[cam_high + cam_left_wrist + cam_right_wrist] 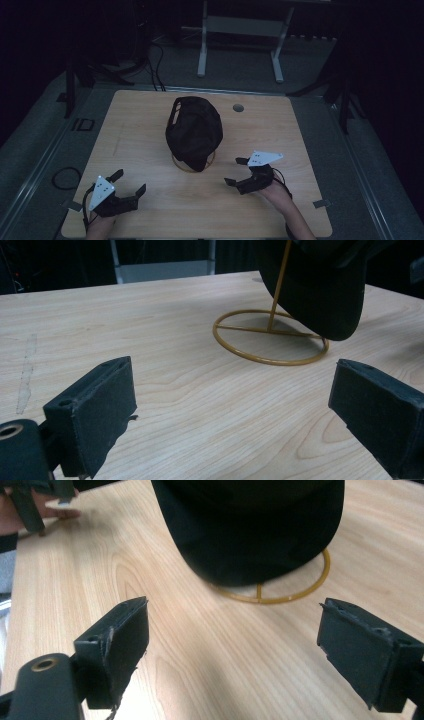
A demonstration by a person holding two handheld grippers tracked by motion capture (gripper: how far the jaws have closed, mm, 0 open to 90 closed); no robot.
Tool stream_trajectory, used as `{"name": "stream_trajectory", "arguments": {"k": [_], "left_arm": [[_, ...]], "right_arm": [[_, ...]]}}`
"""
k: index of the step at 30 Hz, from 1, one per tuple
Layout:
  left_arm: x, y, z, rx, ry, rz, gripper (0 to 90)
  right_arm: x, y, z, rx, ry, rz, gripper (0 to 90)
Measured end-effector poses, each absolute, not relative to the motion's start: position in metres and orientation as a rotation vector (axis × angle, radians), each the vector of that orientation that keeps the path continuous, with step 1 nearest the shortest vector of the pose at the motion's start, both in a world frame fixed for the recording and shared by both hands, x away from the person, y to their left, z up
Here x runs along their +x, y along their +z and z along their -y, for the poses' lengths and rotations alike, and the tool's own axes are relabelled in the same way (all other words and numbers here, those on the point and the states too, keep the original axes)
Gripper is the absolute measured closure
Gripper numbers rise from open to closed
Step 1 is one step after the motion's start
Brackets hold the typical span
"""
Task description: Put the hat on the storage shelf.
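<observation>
A black cap (194,131) rests on a gold wire stand (181,164) in the middle of the wooden table (140,120), brim toward the near side. My left gripper (130,181) lies near the front left corner, open and empty. My right gripper (235,171) is just right of the stand, open with nothing between its fingers. In the left gripper view the left gripper (235,400) faces the stand's ring (235,349) and the cap's brim (320,295) ahead. In the right gripper view the right gripper (235,640) points at the brim (250,530) and the ring (300,594).
A round cable hole (238,107) is in the table's far right part. White frame legs (202,55) stand on the floor behind the table. A cable loop (65,177) lies on the floor at the left. The other hand and gripper (30,505) appear in the right gripper view.
</observation>
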State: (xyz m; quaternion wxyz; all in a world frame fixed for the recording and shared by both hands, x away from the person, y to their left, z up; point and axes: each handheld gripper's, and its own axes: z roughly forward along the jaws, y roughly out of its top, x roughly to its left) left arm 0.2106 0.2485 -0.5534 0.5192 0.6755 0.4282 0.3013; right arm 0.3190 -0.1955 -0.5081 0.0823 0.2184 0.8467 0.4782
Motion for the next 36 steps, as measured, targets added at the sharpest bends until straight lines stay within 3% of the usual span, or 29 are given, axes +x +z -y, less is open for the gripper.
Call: {"name": "stream_trajectory", "arguments": {"k": [36], "left_arm": [[0.212, -0.557, -0.244, 1.657, 0.677, -1.013, 3.3]], "right_arm": [[0.296, -0.547, 0.274, 0.857, 1.331, -2.471, 13.2]]}}
